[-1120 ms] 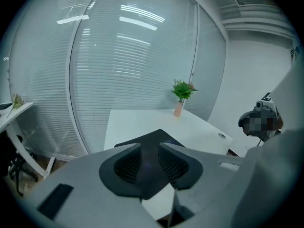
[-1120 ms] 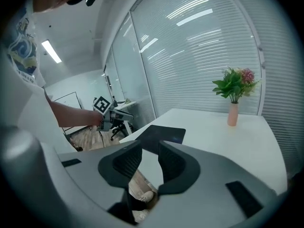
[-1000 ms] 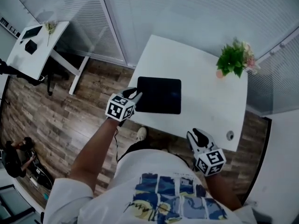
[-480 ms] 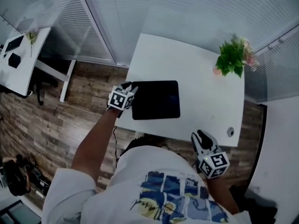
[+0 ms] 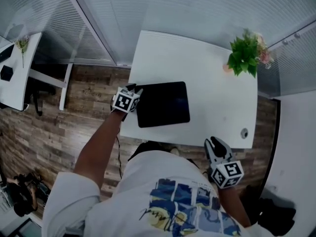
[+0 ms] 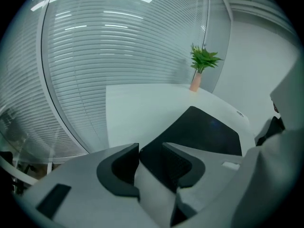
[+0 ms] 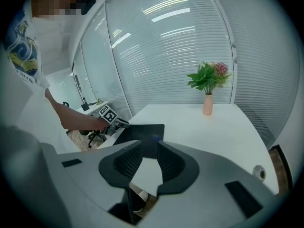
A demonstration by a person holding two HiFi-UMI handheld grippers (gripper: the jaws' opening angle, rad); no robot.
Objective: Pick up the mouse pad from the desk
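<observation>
The left gripper (image 5: 135, 91) is hovering at the left end of the mouse pad (image 5: 163, 103). Its jaws have just been opening and are standing wide. In the left gripper view a corner of the dark pad is showing in the gap between them, but the pads are not pressing on it. Whether a fingertip is touching the pad's edge I cannot tell.

The mouse pad is lying flat on the white desk (image 5: 197, 58), in its near-left part, with its long axis running left to right and slightly skewed. From the left gripper it is stretching away to the right, so the coming move looks like sliding one jaw under the left edge and closing.

The right gripper (image 5: 213, 143) is waiting off the desk's near edge on the right, well apart from the pad. Its jaws have just been closing a little, yet they are parted with nothing between them. The left hand is plainly nearer.

A potted plant (image 5: 245, 58) is standing at the far right corner, well clear.
</observation>
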